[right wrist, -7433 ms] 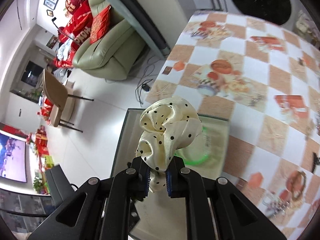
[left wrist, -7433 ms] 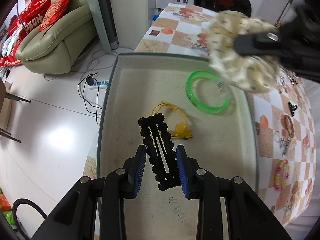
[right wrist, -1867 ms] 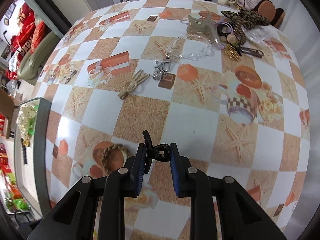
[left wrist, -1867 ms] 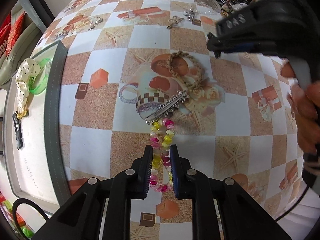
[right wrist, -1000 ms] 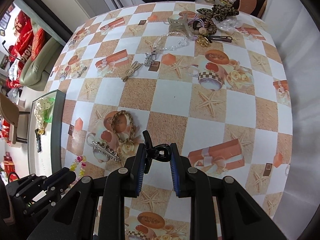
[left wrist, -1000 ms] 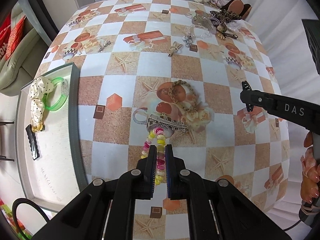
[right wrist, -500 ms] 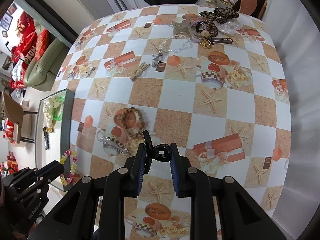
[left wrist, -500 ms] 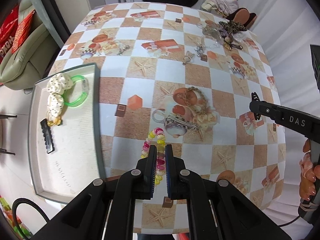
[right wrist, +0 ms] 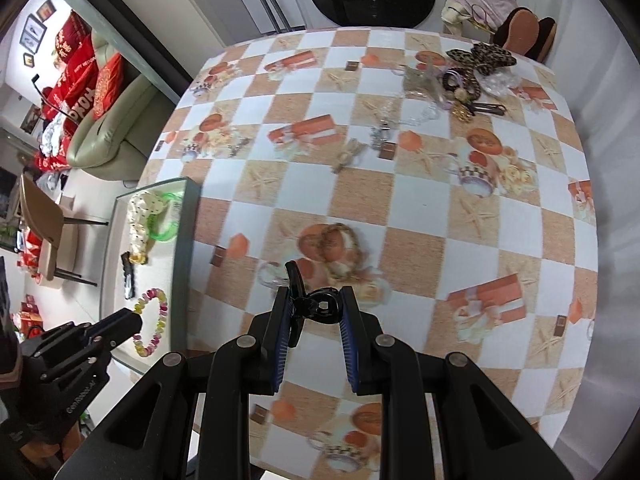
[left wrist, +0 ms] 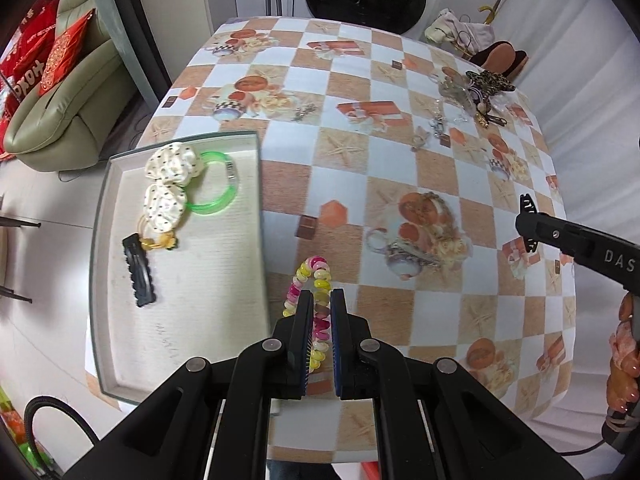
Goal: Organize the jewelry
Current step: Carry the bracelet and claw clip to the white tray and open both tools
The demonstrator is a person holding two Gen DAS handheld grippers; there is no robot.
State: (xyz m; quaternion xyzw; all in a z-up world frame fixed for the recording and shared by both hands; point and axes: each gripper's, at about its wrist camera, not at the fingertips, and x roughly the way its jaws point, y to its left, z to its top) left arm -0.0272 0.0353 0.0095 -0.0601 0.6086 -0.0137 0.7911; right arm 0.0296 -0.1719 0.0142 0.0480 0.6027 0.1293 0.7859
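Two grips look risky: the left gripper [left wrist: 319,318] pinches only one side of the dangling bead bracelet [left wrist: 310,289], just right of the tray [left wrist: 256,184], while the right gripper [right wrist: 315,312] clamps a small black claw clip [right wrist: 310,302] that could twist free.

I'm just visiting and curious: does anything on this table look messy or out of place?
Yes. A tangled heap of jewelry sits at the far corner, and loose pieces lie scattered across the tablecloth, while the tray holds only a few.
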